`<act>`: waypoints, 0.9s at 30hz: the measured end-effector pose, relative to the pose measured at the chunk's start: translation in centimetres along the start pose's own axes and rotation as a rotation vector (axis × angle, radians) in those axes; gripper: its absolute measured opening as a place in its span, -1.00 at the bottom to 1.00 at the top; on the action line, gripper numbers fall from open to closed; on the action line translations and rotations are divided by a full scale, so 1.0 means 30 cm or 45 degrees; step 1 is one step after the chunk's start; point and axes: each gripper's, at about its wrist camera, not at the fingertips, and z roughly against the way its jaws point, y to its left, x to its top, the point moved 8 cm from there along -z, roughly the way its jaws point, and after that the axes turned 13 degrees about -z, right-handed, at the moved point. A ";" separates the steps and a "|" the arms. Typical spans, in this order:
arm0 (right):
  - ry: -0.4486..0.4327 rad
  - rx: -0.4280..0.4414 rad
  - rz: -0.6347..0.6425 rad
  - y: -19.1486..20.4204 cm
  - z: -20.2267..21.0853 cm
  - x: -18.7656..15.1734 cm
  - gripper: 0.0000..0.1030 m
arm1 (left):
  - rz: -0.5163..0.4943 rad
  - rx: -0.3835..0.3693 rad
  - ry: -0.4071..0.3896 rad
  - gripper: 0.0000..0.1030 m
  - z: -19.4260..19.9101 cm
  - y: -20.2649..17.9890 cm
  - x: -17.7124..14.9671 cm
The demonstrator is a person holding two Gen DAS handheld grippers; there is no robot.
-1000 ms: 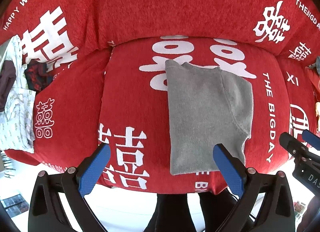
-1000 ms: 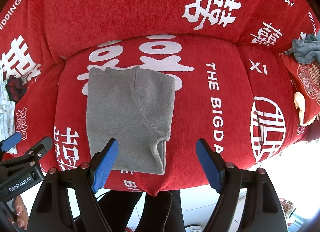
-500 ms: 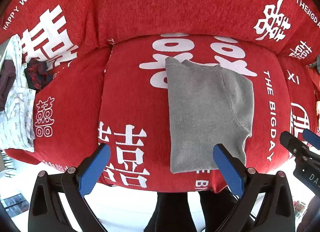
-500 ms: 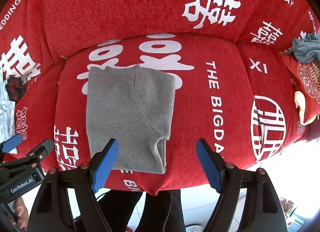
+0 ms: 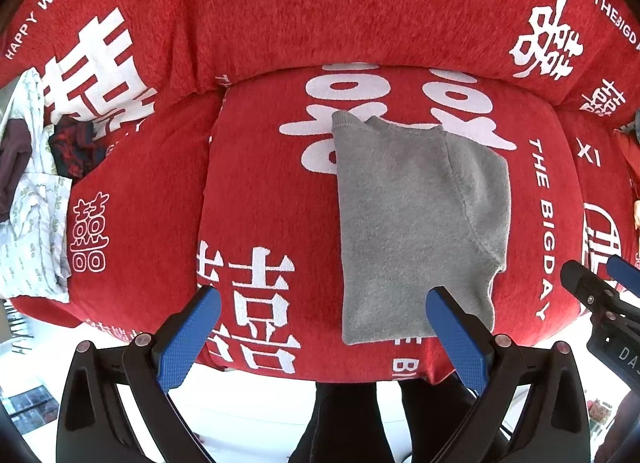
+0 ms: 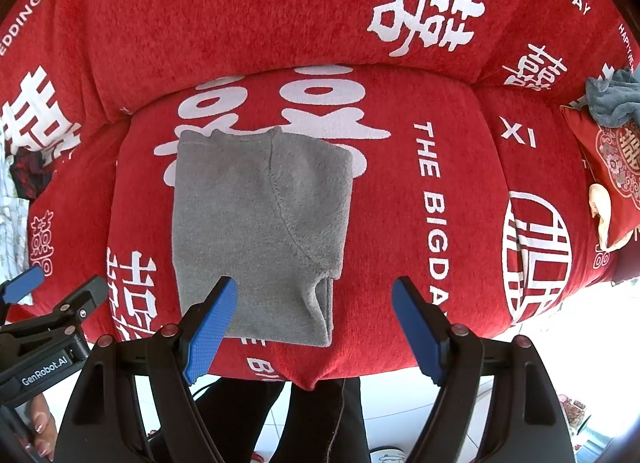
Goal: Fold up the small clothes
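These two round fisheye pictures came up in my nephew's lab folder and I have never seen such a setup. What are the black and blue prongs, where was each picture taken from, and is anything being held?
No robot arm is involved. A person holds a hand-held two-finger tool in each hand, and each tool carries a wide-angle camera looking forward along its fingers. The prongs are those fingers, with blue pads.

One picture looks out from the left tool, the other from the right tool. Each also catches the other tool at its edge.

Both look down on a red sofa cover printed with white characters. On its seat lies a grey garment, partly folded. In the left view a pile of other clothes sits at the left; in the right view a grey cloth lies at the far right.

Nothing is held: both tools are open and hang over the seat's front edge, near the garment's near end.
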 end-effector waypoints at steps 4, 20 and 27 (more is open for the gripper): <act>0.000 -0.002 0.001 -0.001 0.000 0.002 0.59 | -0.005 0.000 0.003 1.00 -0.002 0.000 -0.002; 0.001 -0.002 0.010 0.001 -0.001 0.014 0.59 | -0.022 0.004 0.005 1.00 0.000 -0.002 0.007; 0.002 -0.002 0.012 0.001 -0.002 0.015 0.59 | -0.025 0.005 0.006 1.00 -0.001 -0.004 0.008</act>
